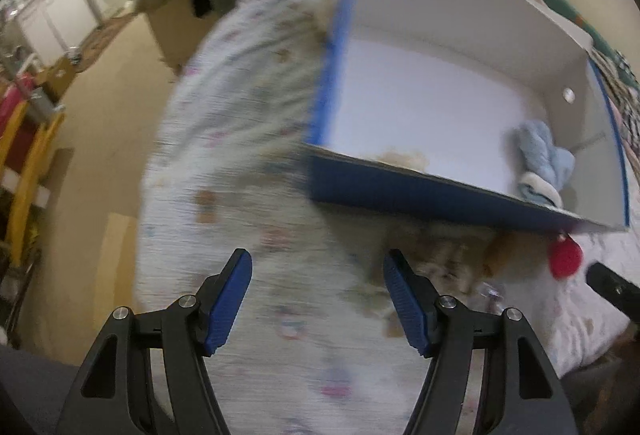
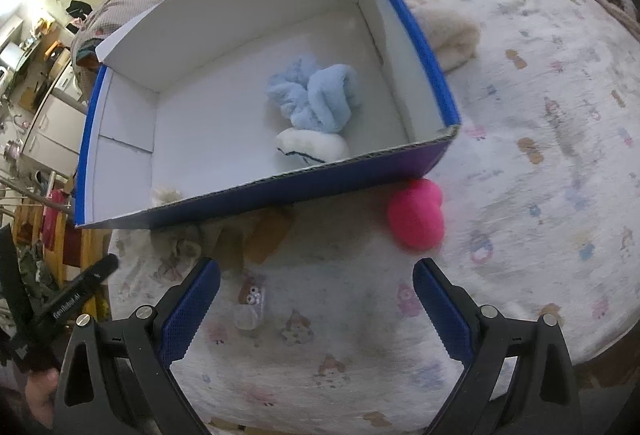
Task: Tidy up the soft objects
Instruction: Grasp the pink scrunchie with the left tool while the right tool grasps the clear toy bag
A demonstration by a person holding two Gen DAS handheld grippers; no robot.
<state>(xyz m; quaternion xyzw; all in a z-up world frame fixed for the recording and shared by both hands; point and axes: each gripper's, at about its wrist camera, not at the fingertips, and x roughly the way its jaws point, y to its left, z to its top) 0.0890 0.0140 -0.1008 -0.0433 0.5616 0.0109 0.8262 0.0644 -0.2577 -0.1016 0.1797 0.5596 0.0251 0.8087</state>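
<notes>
A blue cardboard box (image 2: pixel 280 191) with a white inside sits on the patterned bedsheet; it also shows in the left wrist view (image 1: pixel 420 191). Inside lie a light blue plush (image 2: pixel 316 95) and a white soft item (image 2: pixel 312 147); the blue plush also shows in the left wrist view (image 1: pixel 540 155). A pink plush (image 2: pixel 416 215) lies on the sheet against the box's near right corner, red in the left wrist view (image 1: pixel 564 255). A tan soft toy (image 2: pixel 268 231) lies by the box's front wall. My right gripper (image 2: pixel 316 299) is open and empty, short of them. My left gripper (image 1: pixel 318 295) is open and empty over the sheet.
A cream plush (image 2: pixel 440 19) lies on the bed right of the box. A small clear item with a cartoon face (image 2: pixel 250 303) lies between my right fingers. The bed edge and floor (image 1: pixel 100 115) are to the left. The other gripper's black body (image 2: pixel 76 299) shows at lower left.
</notes>
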